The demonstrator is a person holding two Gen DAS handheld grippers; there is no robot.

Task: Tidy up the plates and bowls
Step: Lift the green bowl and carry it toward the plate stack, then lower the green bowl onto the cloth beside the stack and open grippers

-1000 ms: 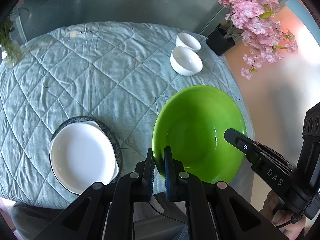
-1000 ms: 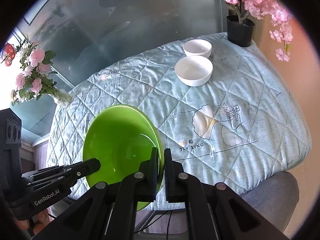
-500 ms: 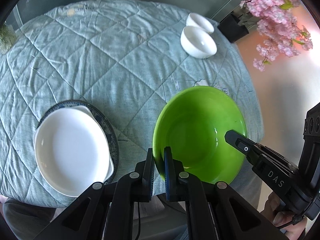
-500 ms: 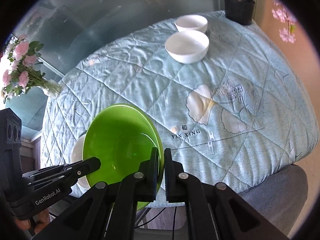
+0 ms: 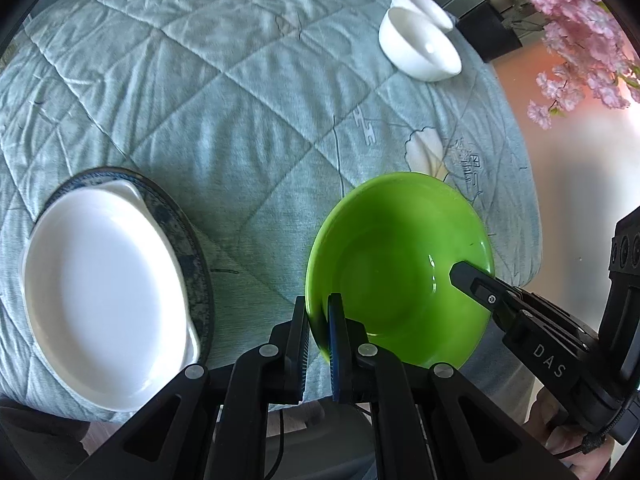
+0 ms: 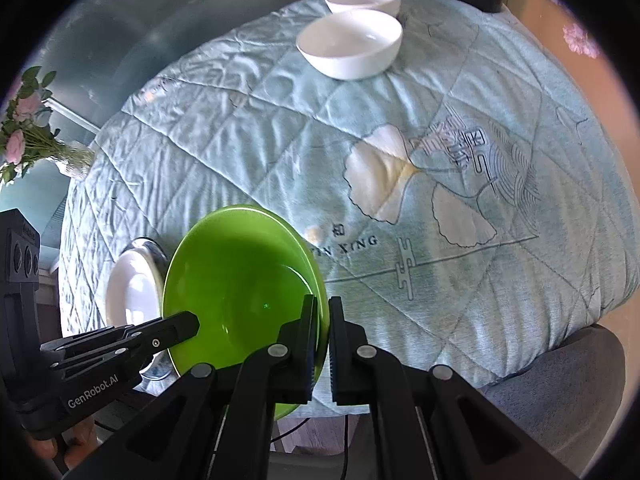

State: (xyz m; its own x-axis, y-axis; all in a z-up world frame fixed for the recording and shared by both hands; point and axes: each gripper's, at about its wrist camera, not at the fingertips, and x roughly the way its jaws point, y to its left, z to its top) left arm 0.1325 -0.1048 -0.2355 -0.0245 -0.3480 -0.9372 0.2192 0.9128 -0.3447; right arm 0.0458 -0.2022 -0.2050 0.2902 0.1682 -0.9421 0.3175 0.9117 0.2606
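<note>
A green bowl (image 5: 400, 260) (image 6: 240, 272) hangs above the near edge of the quilted table, held from both sides. My left gripper (image 5: 317, 304) is shut on its left rim, and my right gripper (image 6: 322, 304) is shut on its right rim. Each gripper shows in the other's view: the right gripper (image 5: 458, 272) and the left gripper (image 6: 190, 322). To the left of the bowl a white dish (image 5: 104, 300) (image 6: 132, 292) lies on a blue-patterned plate (image 5: 192, 248). Two white bowls (image 5: 420, 46) (image 5: 422, 0) stand touching at the far side.
A light blue quilted cloth (image 5: 240, 100) covers the round table. A black pot (image 5: 492, 30) of pink blossoms (image 5: 580, 20) stands by the far bowls. A vase of flowers (image 6: 24, 148) stands at the far left, and a grey seat (image 6: 560, 392) lies below the near right edge.
Both grippers have sunk toward the table with the green bowl still between them. The table and the white dish now look larger and closer.
</note>
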